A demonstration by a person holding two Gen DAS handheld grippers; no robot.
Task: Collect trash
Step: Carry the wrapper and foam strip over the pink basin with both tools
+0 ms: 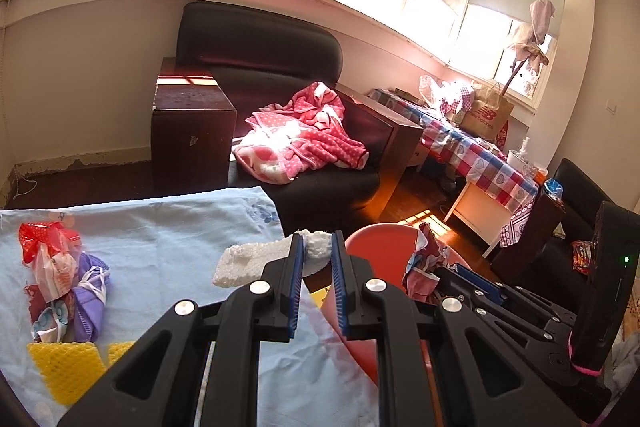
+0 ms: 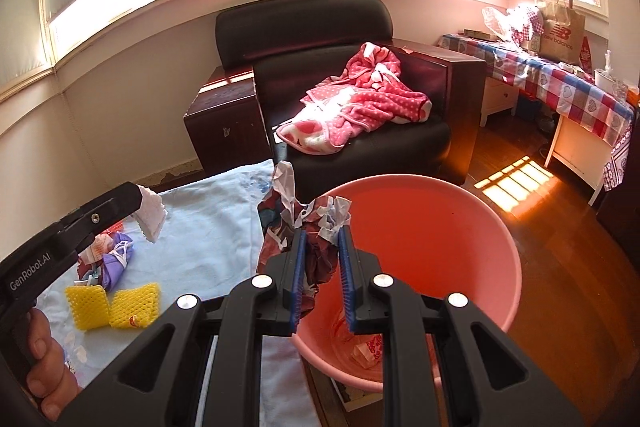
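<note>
Trash lies spread L to R across a blue-clothed table (image 1: 168,239), with part of it already in the grippers.

Far L: wrapper heap (image 1: 64,279), red, purple and white, loose on the cloth. Just below it, two yellow foam nets (image 2: 112,301), side by side, untouched. Both lots appear still to be collected.

Centre: left gripper (image 1: 314,247) is clamped on a white foam net (image 1: 256,259); jaws are nearly together with the foam pinched at the tips, most of it hanging out to the L. In the right view the foam hangs clear of the cloth. Judged: pinched at one end because that end was easiest to reach. Pose: fingers point fwd and slightly R, level, near the table's R edge. A bare hand (image 2: 44,367) wraps the grip low down.

R of centre: right gripper (image 2: 322,235) is clamped on a crumpled wrapper (image 2: 296,223), dark red w/ white, bunched between the pads and spilling above and to the L. Pose: fingers point fwd, tips about over the bin's near L rim.

R: pink bin (image 2: 460,227) stands on the wood floor against the table edge, mouth open. One scrap (image 2: 370,347) lies at the bottom. Judged: bin set low beside the table so items can be dropped straight in. Wrapper is not yet released; foam looks next in line.
</note>
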